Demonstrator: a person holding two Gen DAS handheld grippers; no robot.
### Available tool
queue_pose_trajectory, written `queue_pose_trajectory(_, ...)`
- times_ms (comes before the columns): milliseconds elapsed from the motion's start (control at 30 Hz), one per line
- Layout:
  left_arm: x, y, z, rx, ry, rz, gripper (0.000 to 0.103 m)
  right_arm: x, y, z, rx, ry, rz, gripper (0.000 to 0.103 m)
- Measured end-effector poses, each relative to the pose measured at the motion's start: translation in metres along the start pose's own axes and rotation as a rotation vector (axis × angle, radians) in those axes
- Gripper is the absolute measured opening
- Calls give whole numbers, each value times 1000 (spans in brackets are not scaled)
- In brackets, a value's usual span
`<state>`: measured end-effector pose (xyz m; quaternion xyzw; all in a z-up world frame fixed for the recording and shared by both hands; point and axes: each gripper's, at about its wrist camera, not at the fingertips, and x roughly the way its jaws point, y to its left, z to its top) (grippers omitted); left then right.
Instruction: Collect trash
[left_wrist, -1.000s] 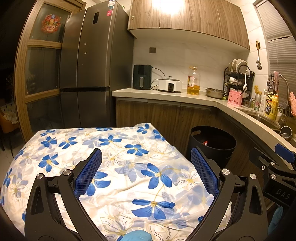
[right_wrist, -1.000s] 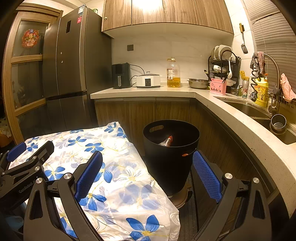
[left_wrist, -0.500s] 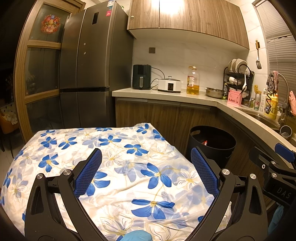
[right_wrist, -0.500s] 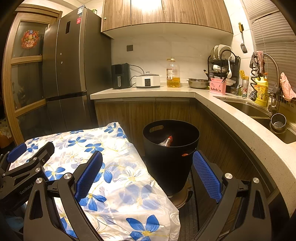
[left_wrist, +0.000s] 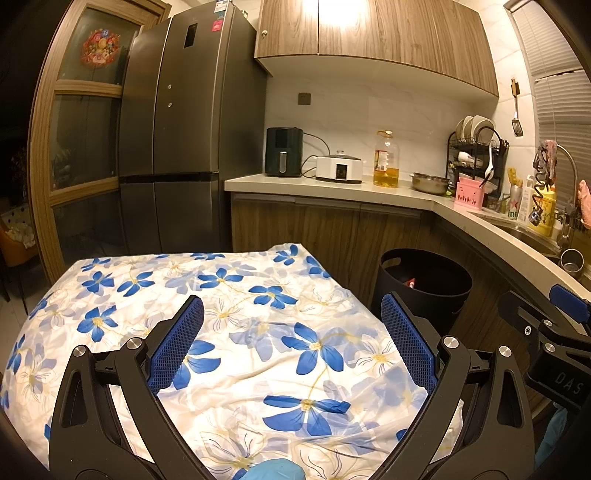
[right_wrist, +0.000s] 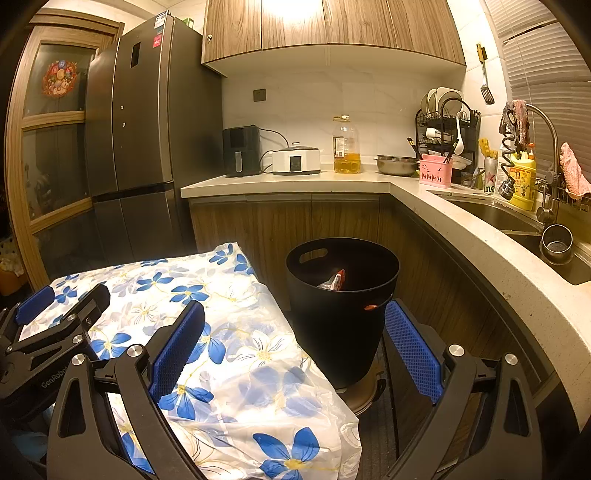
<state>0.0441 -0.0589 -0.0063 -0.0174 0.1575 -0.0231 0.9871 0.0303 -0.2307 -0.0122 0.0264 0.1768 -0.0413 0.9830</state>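
Note:
A black trash bin (right_wrist: 341, 310) stands on the floor right of the table, with a red and silver wrapper (right_wrist: 332, 281) inside. It also shows in the left wrist view (left_wrist: 424, 288), wrapper tip (left_wrist: 409, 283) visible. My left gripper (left_wrist: 291, 343) is open and empty above the table with the blue-flowered cloth (left_wrist: 221, 332). My right gripper (right_wrist: 295, 350) is open and empty, held near the table's right edge (right_wrist: 258, 369) in front of the bin. No trash shows on the cloth.
An L-shaped counter (right_wrist: 424, 192) runs behind and to the right, with a sink (right_wrist: 495, 218), dish rack (right_wrist: 447, 125), oil bottle (right_wrist: 346, 147) and appliances. A tall fridge (left_wrist: 184, 147) stands at the back left. Wooden cabinets (right_wrist: 288, 225) lie behind the bin.

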Motion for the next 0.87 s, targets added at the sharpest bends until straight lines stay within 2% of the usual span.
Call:
queue_pose_trajectory(167,0,-1,-2,5,3,-3,89,0,0,0,1,-1,-1,94)
queue_pose_trajectory(300,2,-1,-8,15,10,0,76,1,1,-1,3,-2,-3,94)
queue_pose_trajectory(600,-1,2,-7,13,7,14,76,1,2,-1,5,-4,-2,94)
queue_pose_trajectory(733,0,2,-6,17,10,32,84,1,3,-1,7,-4,1,94)
queue_pose_trajectory(867,-1,4,-4,7,9,33,85,2,6,-1,10,-4,4,94)
